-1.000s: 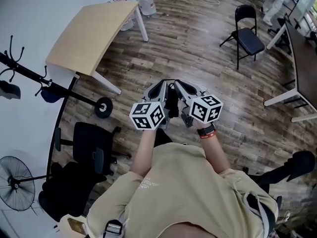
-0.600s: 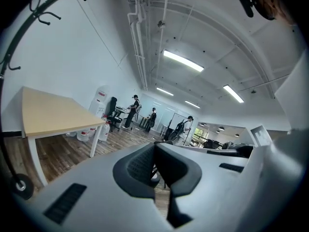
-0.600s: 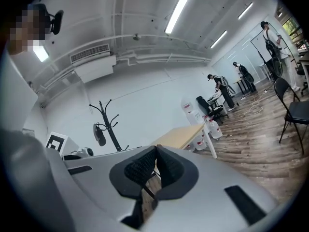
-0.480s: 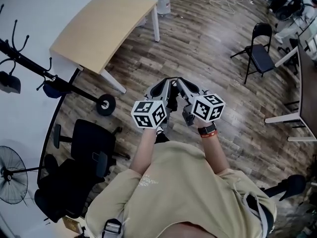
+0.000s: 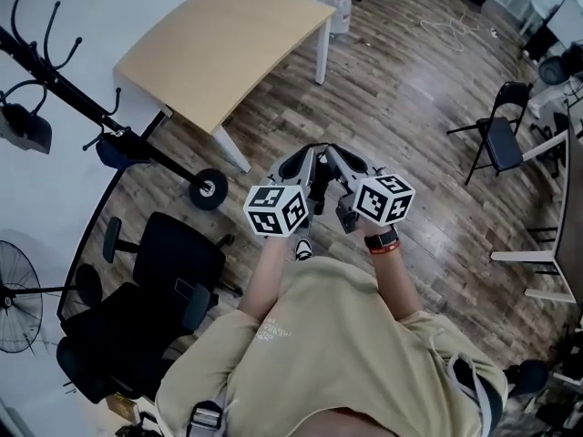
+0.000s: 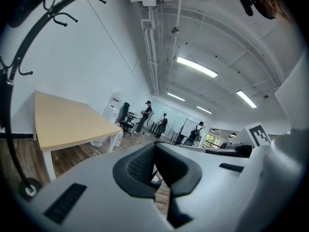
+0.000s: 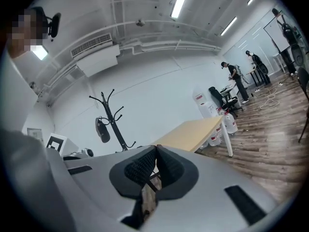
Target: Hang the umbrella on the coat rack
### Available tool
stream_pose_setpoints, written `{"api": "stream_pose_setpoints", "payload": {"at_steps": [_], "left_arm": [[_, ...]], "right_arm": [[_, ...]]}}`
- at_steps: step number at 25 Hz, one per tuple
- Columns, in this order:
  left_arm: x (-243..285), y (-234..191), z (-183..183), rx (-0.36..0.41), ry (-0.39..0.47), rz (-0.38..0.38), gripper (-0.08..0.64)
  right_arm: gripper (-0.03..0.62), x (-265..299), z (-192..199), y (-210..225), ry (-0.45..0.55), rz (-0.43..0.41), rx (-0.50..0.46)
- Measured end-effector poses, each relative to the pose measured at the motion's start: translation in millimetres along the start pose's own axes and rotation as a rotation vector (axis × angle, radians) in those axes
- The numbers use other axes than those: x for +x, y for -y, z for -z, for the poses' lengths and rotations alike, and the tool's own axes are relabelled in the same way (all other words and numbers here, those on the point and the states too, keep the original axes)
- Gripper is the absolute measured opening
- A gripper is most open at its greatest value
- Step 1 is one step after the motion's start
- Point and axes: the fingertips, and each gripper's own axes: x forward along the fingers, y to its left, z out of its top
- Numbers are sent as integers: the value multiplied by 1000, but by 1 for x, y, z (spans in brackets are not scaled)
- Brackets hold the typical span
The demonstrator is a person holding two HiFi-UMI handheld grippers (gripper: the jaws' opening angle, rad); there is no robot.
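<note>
Open office, wood-plank floor [image 5: 410, 89], white wall behind. No umbrella can be named for sure: a short dark bundle [image 7: 101, 125] hangs by a loop from a hook on the coat rack [image 7: 117, 124]. It is probably the folded umbrella, but too small to confirm. If so, the hang looks done; if not, the umbrella is out of view. The rack stands at the wall, hooks up high so hung things dangle free of the pole. A small blue item [image 5: 109, 153] sits lower on the rack, can't tell what. Just beside the rack is the wood-top counter [image 5: 228, 53]; on the rack's other side are a black office chair [image 5: 168, 262] and a floor fan [image 5: 18, 299]. Well apart from the rack, the person holds both tools side by side at the chest. Left tongs [image 6: 154, 146]: pads pressed together at the tips, nothing pinched. Right tongs [image 7: 155, 149]: same, pads pressed together and empty, only floor showing through the lower gap. Both point toward the rack and counter. Reads as an idle carry pose, hands parked close because nothing is being handled.
</note>
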Motion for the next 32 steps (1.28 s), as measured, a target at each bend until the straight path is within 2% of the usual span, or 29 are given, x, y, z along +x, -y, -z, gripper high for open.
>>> {"api": "stream_pose_setpoints", "payload": {"at_steps": [6,15,24,32], "left_arm": [[-4,-71,-29,-15,33,-68,21],[-30,-175,-74,-48,125,-213,21],[-67,-256,-105,-93,237,-400,21],[-104,-322,-133,-125,306,-617,22]], "right_arm": [[18,81,4,-17,-47,-62,-15],[18,187,15,-66,-126,-200,-64],[18,274,33,-115,-249,-407,-95],[19,348,52,-164,-380,-610,-95]]}}
